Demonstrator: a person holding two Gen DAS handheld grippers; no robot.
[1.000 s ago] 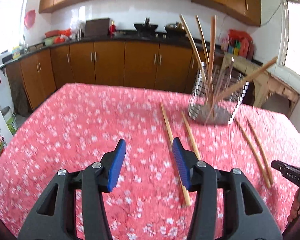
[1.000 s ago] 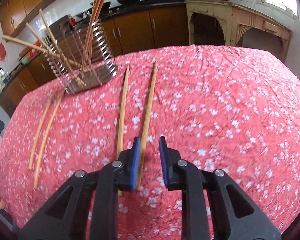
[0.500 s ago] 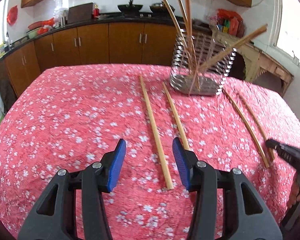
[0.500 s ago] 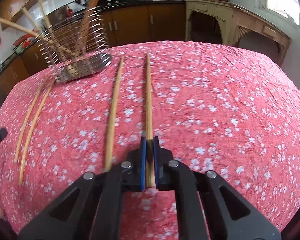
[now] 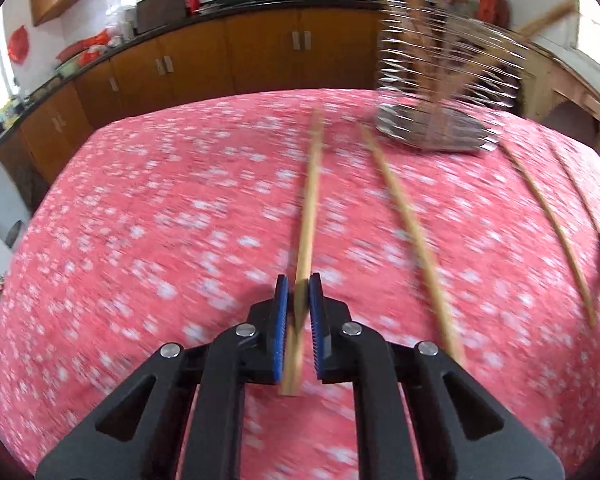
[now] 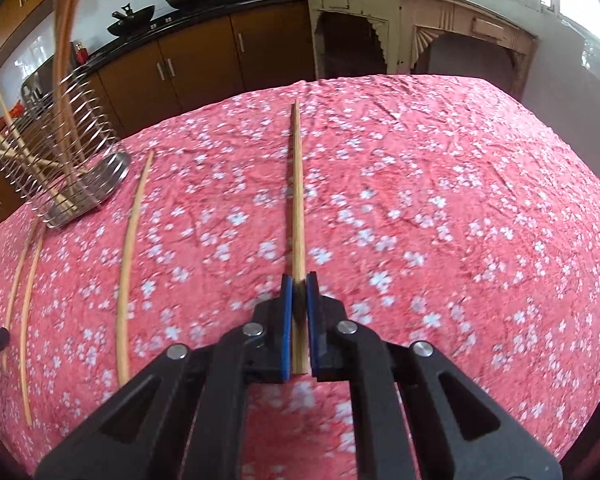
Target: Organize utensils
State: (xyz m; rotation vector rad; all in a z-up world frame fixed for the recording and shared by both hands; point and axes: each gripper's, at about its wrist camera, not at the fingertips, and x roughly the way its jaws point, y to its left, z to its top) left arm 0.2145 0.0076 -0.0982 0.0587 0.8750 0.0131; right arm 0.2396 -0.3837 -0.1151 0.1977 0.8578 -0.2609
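Left gripper: blue pads pressed together on a wooden chopstick near its thick end; a short stub sticks out behind the pads toward the camera. The left wrist view is motion-blurred.
Left-held chopstick: runs straight forward from the pads over the cloth, its far tip just left of the wire holder's base. Whether it rests on the cloth or is lifted cannot be told.
Right gripper: blue pads pinched on another wooden chopstick at its thick end, the butt showing between the pads.
Right-held chopstick: points forward from the pads across the cloth, well to the right of the wire holder. Contact with the cloth cannot be told.
Loose chopstick: lies on the cloth between the right-held chopstick and the wire holder, its far tip near the holder's base.
Chopstick pair: two thin sticks lying side by side on the cloth, on the holder's far side from the loose chopstick, starting close to its base.
Wire holder: spiral metal utensil basket standing on the cloth, with several chopsticks leaning at different angles inside.
Tablecloth: red with white blossoms, creased, covering the table under the holder.
Cabinets: brown doors under a dark counter, beyond the holder.
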